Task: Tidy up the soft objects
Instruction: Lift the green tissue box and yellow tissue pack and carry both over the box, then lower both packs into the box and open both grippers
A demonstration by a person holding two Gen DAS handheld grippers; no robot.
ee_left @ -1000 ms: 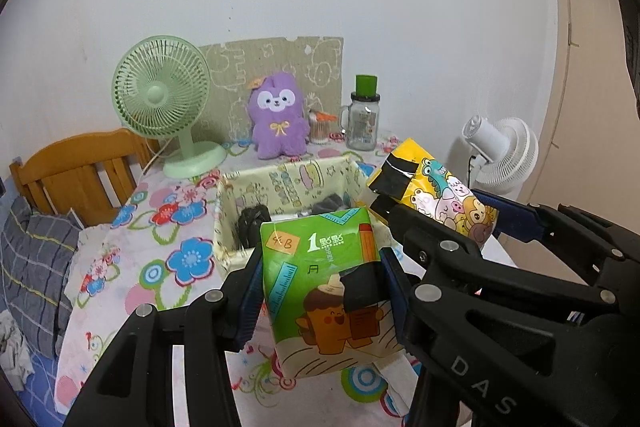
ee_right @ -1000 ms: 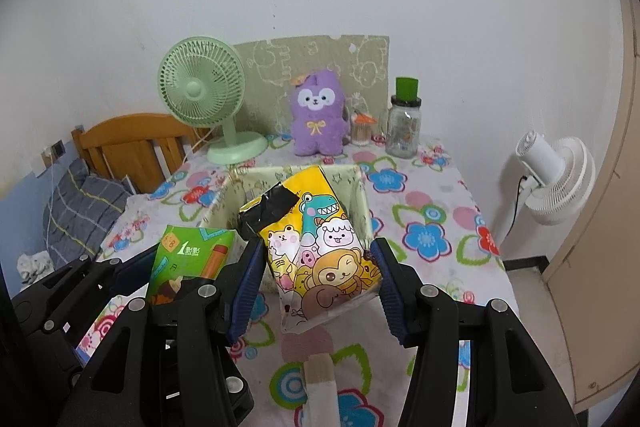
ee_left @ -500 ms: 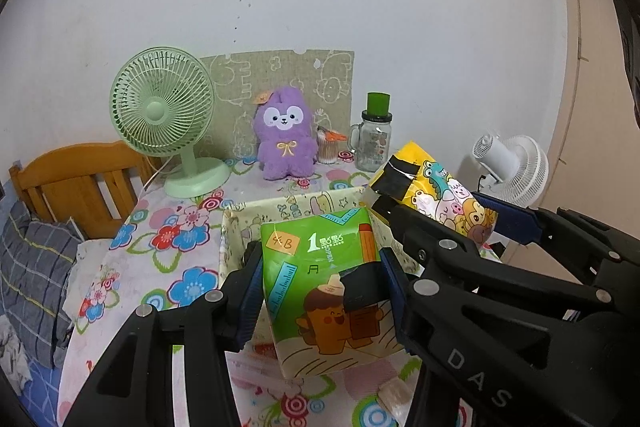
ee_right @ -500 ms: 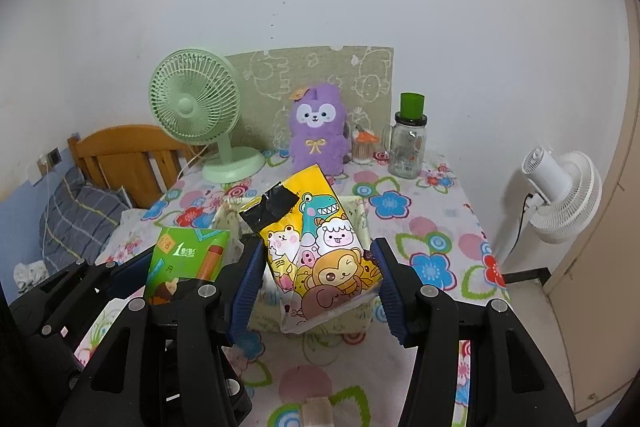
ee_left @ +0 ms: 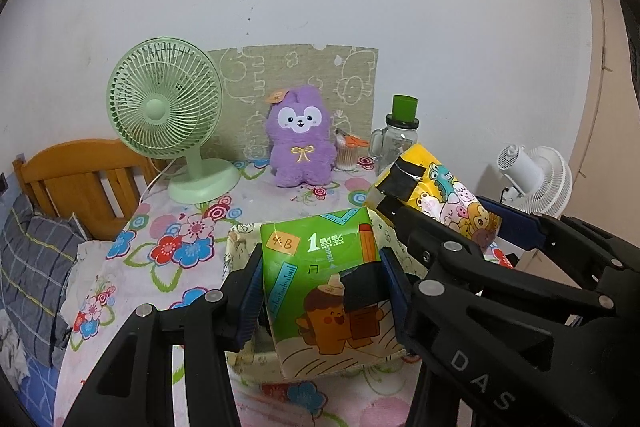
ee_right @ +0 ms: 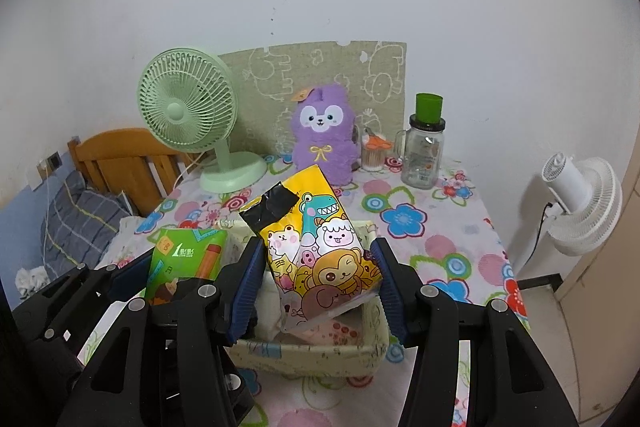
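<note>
My left gripper (ee_left: pixel 322 291) is shut on a green tissue pack (ee_left: pixel 332 283) and holds it above the cream storage box (ee_left: pixel 236 251). My right gripper (ee_right: pixel 320 287) is shut on a yellow cartoon-animal tissue pack (ee_right: pixel 316 247) over the same box (ee_right: pixel 320 351). The green pack also shows in the right wrist view (ee_right: pixel 180 263), to the left. The yellow pack shows in the left wrist view (ee_left: pixel 436 195), to the right. A purple plush toy (ee_left: pixel 300 139) sits upright at the back of the table.
A green desk fan (ee_left: pixel 168 115) stands back left. A glass jar with a green lid (ee_left: pixel 396 135) and a small cup of sticks (ee_left: pixel 348 155) stand back right. A wooden bed frame (ee_left: pixel 72 179) is to the left, a white fan (ee_right: pixel 580 203) to the right.
Both grippers have drawn back and lowered toward the near side of the box, each still holding its pack. The box now lies beneath and just behind the packs.
</note>
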